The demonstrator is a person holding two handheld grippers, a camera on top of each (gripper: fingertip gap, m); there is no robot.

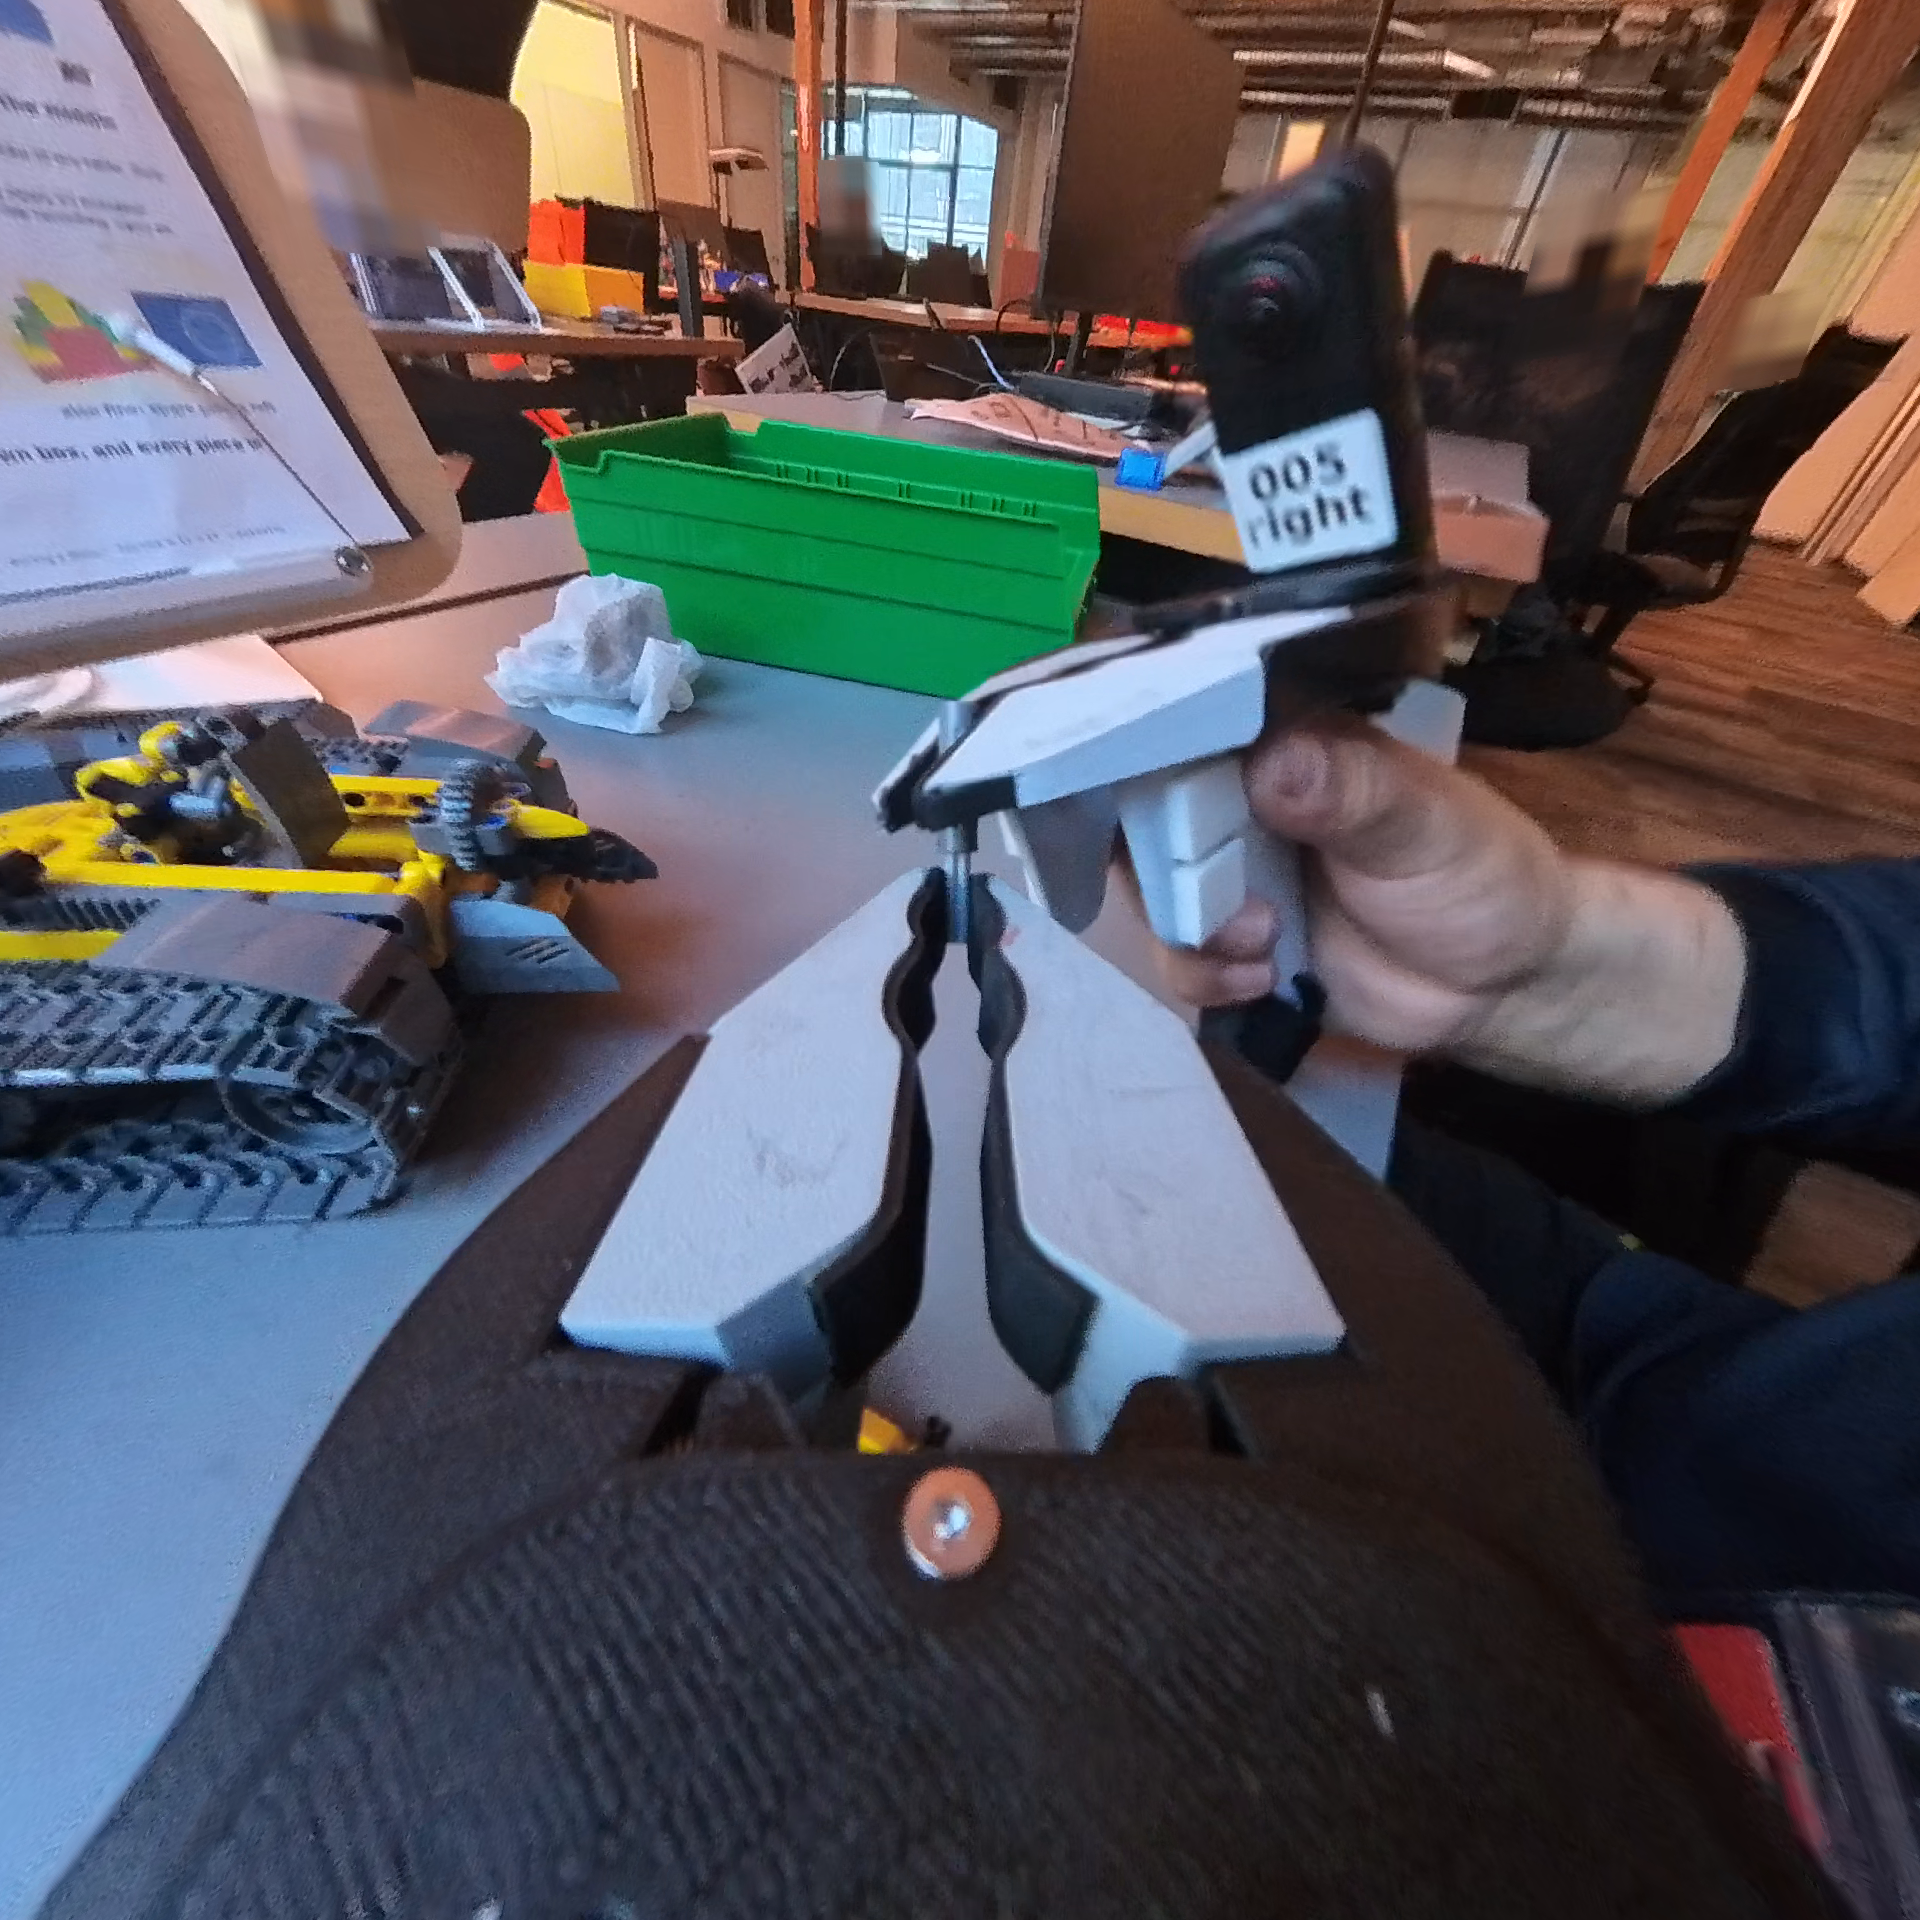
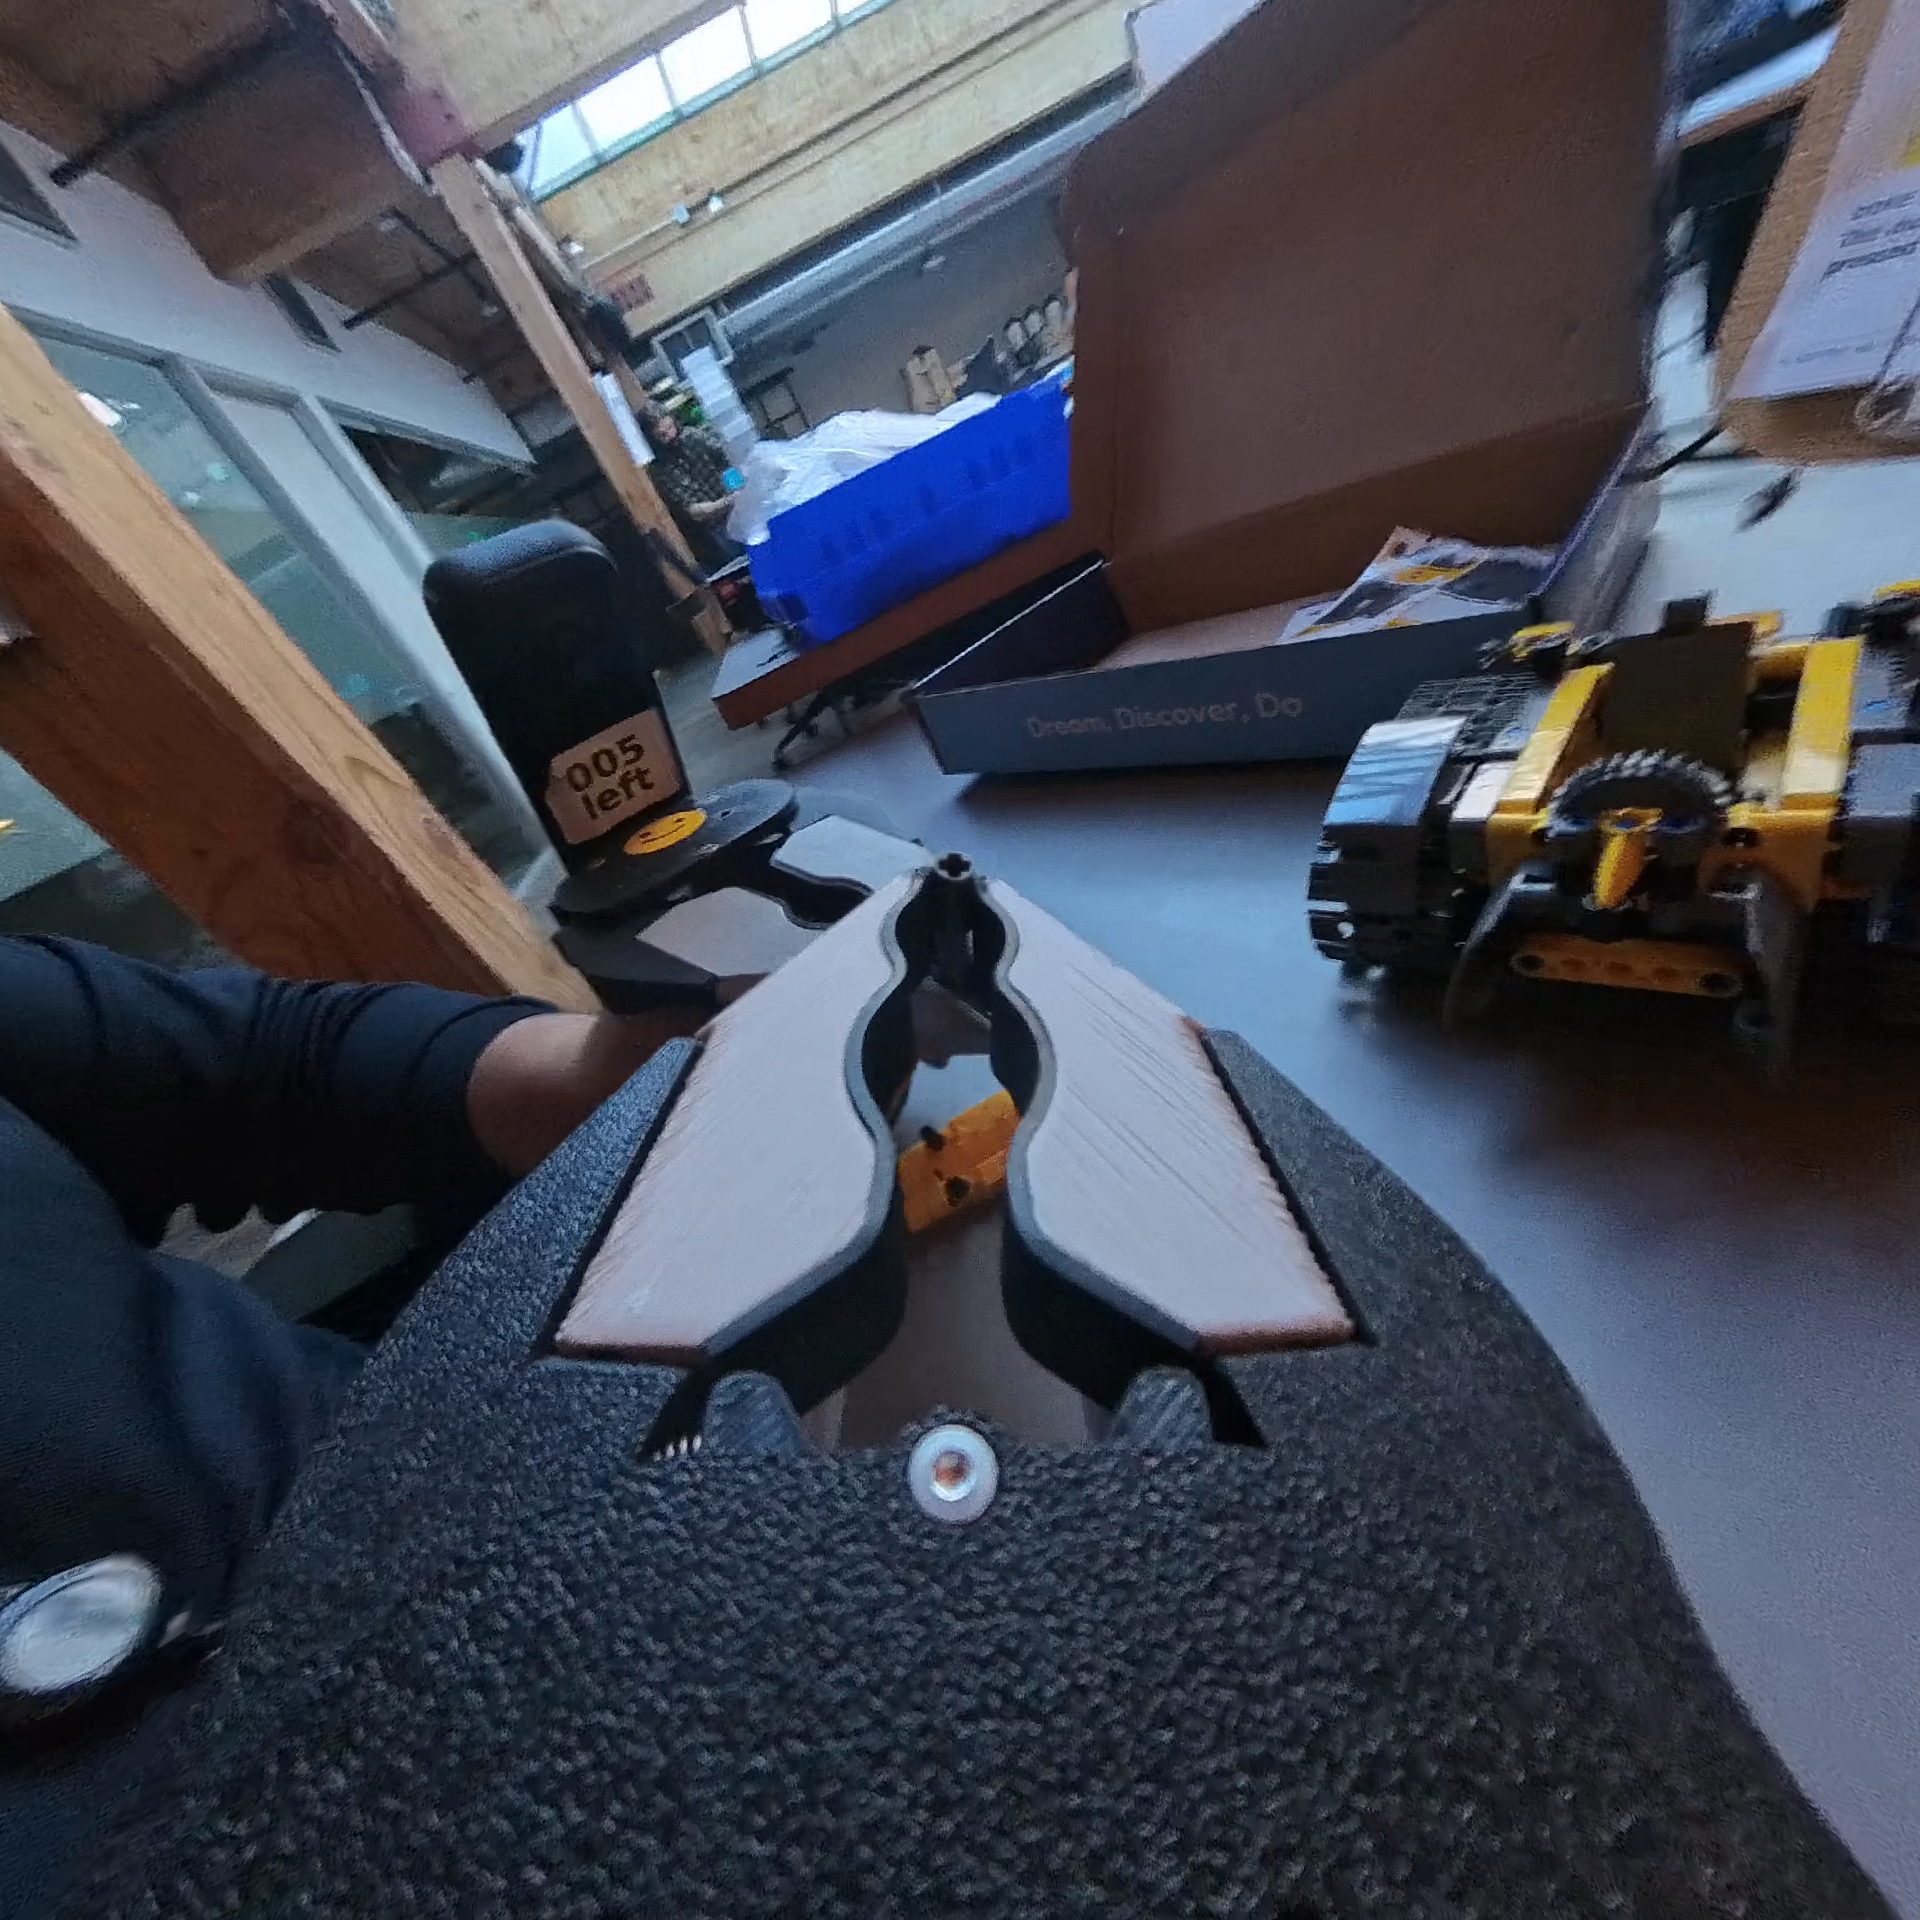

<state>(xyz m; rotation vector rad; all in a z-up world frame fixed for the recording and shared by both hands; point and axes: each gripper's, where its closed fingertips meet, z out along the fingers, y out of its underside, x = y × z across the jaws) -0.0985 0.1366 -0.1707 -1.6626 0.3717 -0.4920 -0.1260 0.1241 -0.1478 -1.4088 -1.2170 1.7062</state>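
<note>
- Left gripper (image 1: pixel 958 914): jaws nearly closed, pinching one end of a thin axle pin (image 1: pixel 958 883).
- Right gripper (image 2: pixel 954 894): jaws nearly closed on the other end, above the table (image 1: pixel 727 769).
- Risk: the narrow tip hold could let the pin slip or twist.
- Tracked brick vehicle (image 1: pixel 239 935) stands well apart.

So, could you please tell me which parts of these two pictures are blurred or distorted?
Left wrist view: the right gripper and its hand are motion-smeared, the sign soft, the edges bent by the wide lens. Right wrist view: the box and toy vehicle are slightly blurred, the beam bowed.
</note>
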